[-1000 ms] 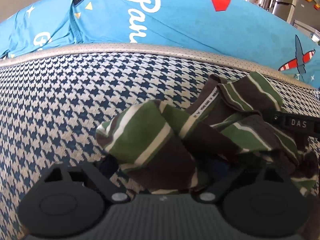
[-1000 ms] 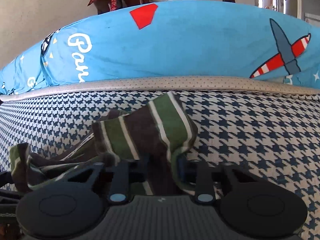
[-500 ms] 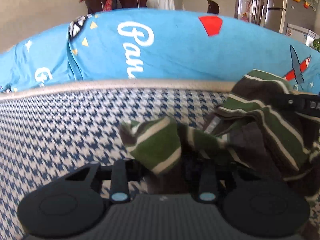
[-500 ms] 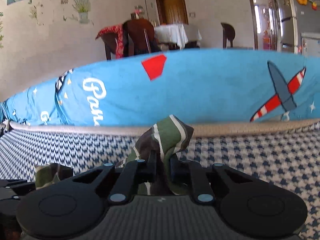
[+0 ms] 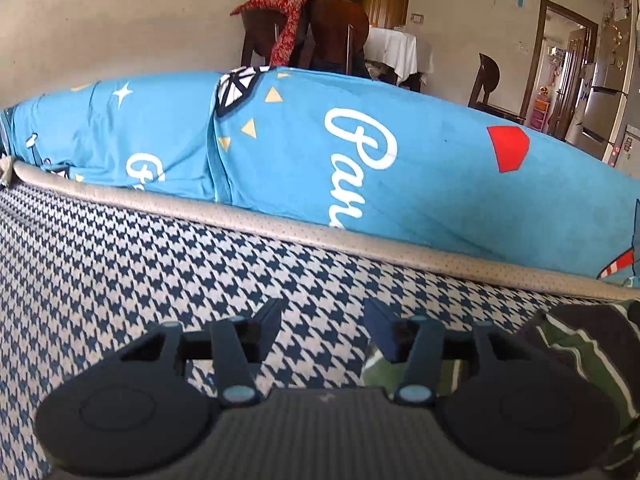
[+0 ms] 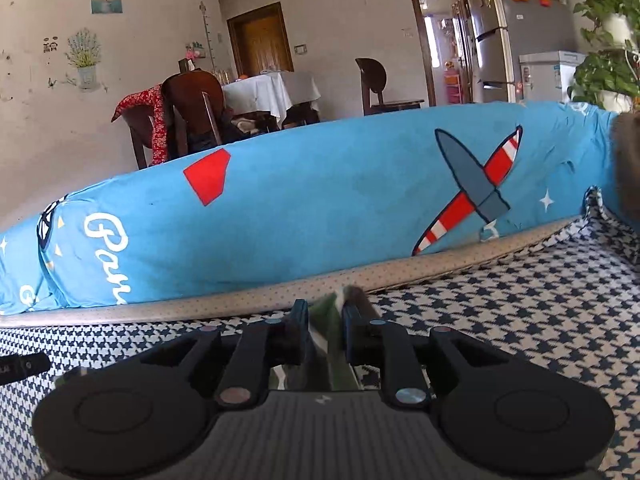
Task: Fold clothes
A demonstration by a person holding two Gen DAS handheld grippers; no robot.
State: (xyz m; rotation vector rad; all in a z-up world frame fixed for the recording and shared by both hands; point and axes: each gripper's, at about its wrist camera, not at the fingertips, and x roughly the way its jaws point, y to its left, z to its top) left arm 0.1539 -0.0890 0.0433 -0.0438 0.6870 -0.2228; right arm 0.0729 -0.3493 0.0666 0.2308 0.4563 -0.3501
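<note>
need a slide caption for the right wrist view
Right gripper shut on a fold of the green striped garment above the houndstooth cover, blue printed bolster behind.

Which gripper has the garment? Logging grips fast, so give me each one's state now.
Left gripper: open, holding nothing.
Right gripper: closed on the striped green garment.

Matt black plastic tongs (image 6: 325, 330) pinch soft striped knit cloth (image 6: 326, 312) — above a coarse houndstooth woven cover (image 5: 120, 264), smooth blue cotton bolster (image 5: 420, 168).
</note>
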